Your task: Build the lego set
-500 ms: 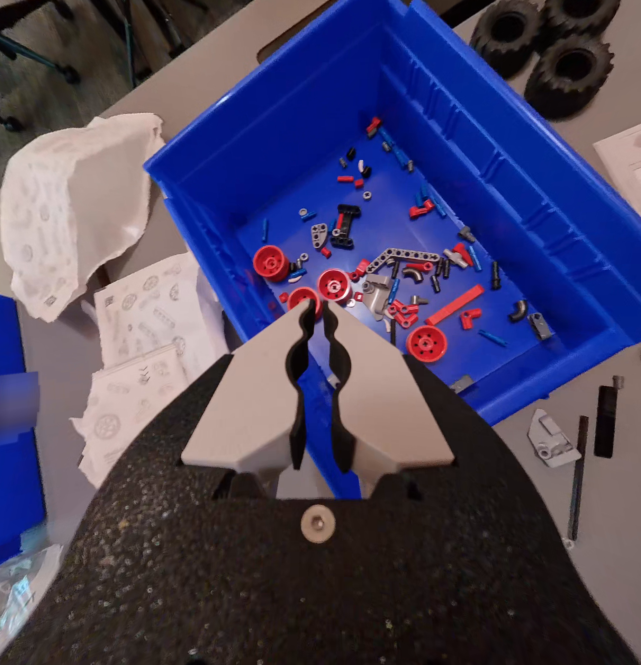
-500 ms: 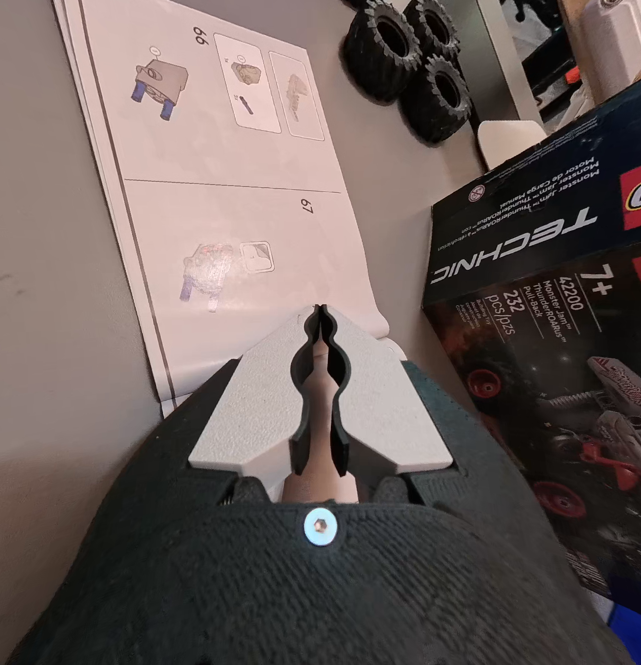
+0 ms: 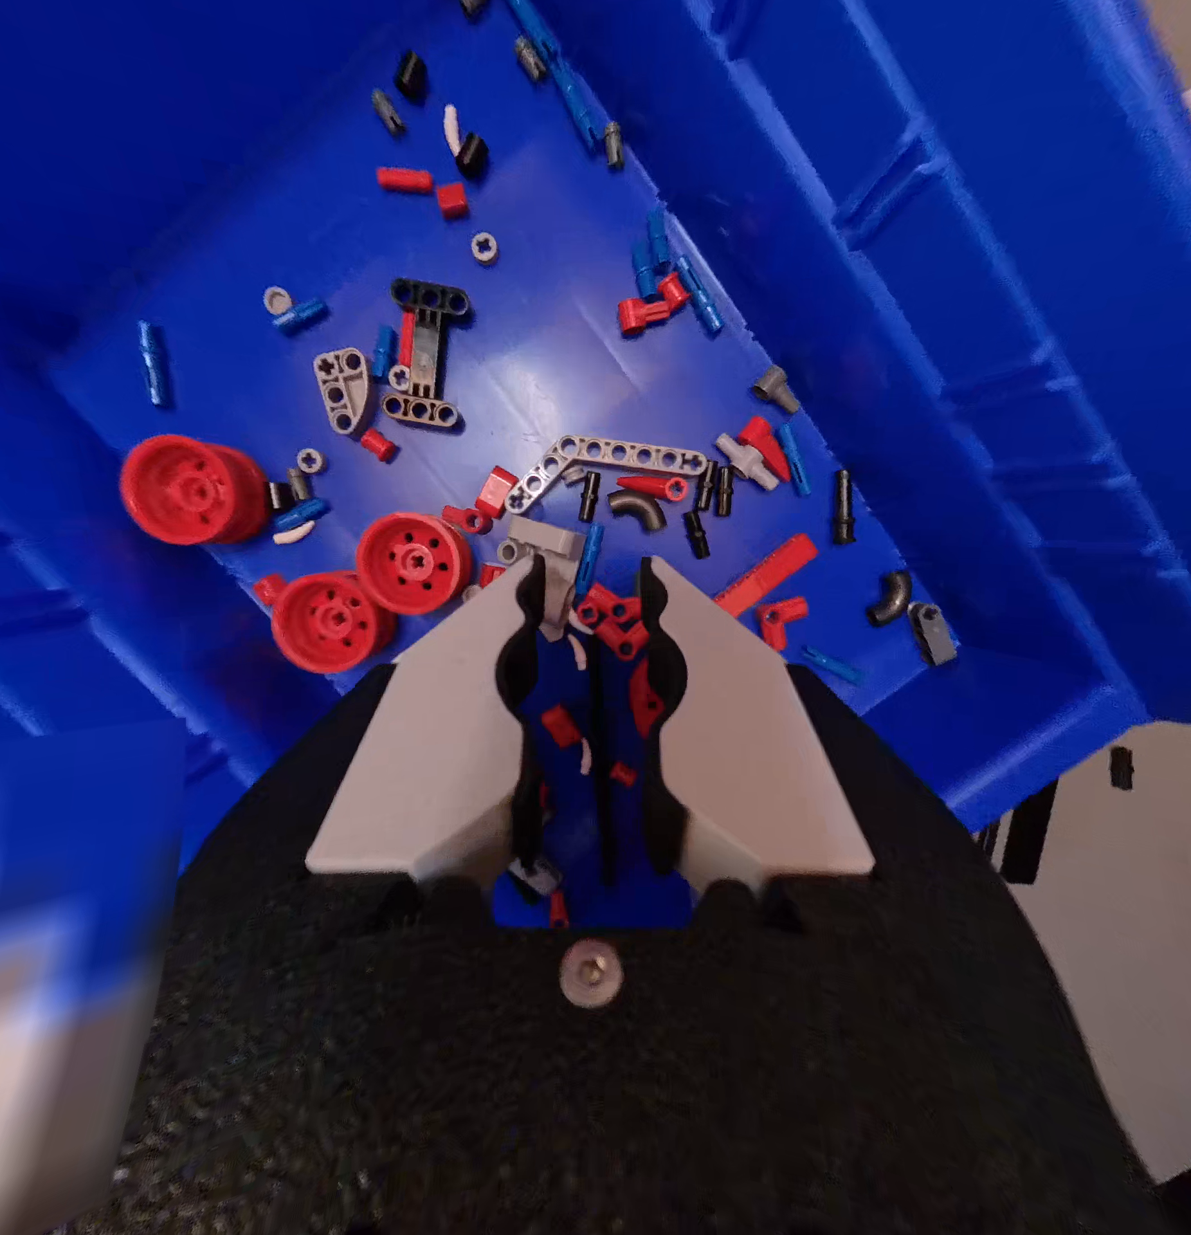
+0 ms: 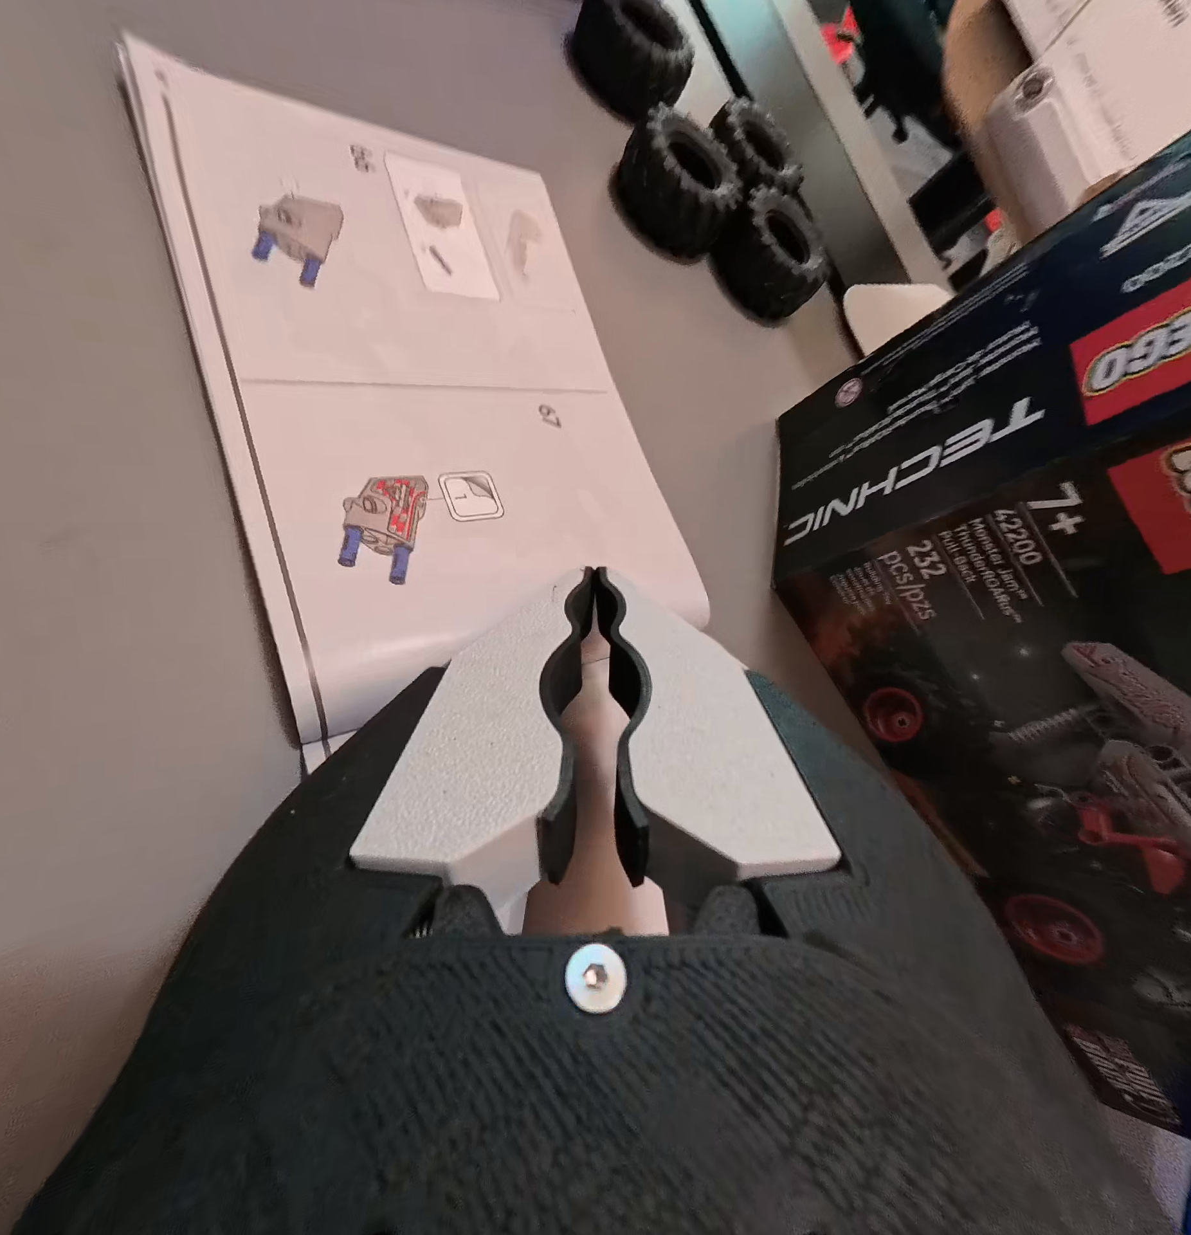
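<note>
While the right gripper (image 4: 593,573) rests clenched and empty, the left gripper (image 3: 586,568), jaws released, hangs inside the blue bin (image 3: 980,281) at the grey panel piece (image 3: 546,544); next, probably pinching it.

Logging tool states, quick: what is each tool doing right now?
Left tool: open, holding nothing, over the parts in the blue bin.
Right tool: closed, empty, above the instruction booklet.
</note>
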Demonstrator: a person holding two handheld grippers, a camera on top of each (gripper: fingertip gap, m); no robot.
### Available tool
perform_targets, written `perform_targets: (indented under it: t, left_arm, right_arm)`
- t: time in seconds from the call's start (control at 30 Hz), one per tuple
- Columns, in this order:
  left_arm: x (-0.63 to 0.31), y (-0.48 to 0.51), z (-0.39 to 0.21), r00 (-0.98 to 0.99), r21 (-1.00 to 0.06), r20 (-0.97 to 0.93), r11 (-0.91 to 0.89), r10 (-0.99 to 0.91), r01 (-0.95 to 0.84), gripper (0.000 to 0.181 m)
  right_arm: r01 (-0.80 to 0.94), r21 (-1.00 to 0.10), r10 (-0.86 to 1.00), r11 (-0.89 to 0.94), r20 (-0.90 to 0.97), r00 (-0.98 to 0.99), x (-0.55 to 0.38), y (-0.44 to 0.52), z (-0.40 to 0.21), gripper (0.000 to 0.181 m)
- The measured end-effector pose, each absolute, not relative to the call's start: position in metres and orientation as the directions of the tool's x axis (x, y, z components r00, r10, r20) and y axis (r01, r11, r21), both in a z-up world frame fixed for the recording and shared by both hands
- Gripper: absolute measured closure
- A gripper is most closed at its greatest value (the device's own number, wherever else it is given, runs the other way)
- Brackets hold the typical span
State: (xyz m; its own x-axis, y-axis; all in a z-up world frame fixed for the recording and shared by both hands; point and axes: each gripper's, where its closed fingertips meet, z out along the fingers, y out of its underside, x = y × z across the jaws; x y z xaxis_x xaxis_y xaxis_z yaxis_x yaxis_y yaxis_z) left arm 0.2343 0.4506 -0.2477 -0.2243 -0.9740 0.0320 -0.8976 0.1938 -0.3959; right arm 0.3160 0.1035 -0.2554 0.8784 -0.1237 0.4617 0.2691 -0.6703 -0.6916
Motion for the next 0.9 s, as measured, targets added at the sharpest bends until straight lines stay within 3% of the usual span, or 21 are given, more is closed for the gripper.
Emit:
perform_targets:
  t: [0.03,0.13,0.33,0.47,0.77,0.9]
  left_arm:
    - [0.235,0.451,-0.251,-0.211,-0.388,0.038,0.181,-0.977,-0.904,0.153]
    - [0.24,0.452,-0.255,-0.181,-0.4,0.047,0.148,-0.982,-0.905,0.152]
    - [0.244,0.462,-0.266,-0.116,-0.381,0.041,0.092,-0.992,-0.92,0.152]
    - [0.243,0.459,-0.269,-0.146,-0.373,0.04,0.12,-0.989,-0.92,0.164]
    - [0.24,0.449,-0.245,-0.319,-0.404,-0.085,0.325,-0.944,-0.855,0.166]
    - [0.249,0.437,-0.216,-0.427,-0.496,-0.194,0.464,-0.883,-0.734,0.167]
  right_arm:
    - [0.269,-0.712,-0.137,-0.648,0.457,0.879,0.315,0.104,-0.249,0.181]
    - [0.249,-0.76,-0.182,-0.6,0.433,0.883,0.314,0.105,-0.237,0.181]
    - [0.277,-0.64,-0.227,-0.717,0.59,0.775,0.335,0.094,-0.245,0.181]
    - [0.294,-0.684,-0.275,-0.668,0.594,0.756,0.333,0.101,-0.233,0.181]
    - [0.252,-0.714,-0.316,-0.654,0.56,0.766,0.34,0.096,-0.241,0.181]
    - [0.242,-0.718,-0.32,-0.652,0.55,0.771,0.342,0.095,-0.242,0.181]
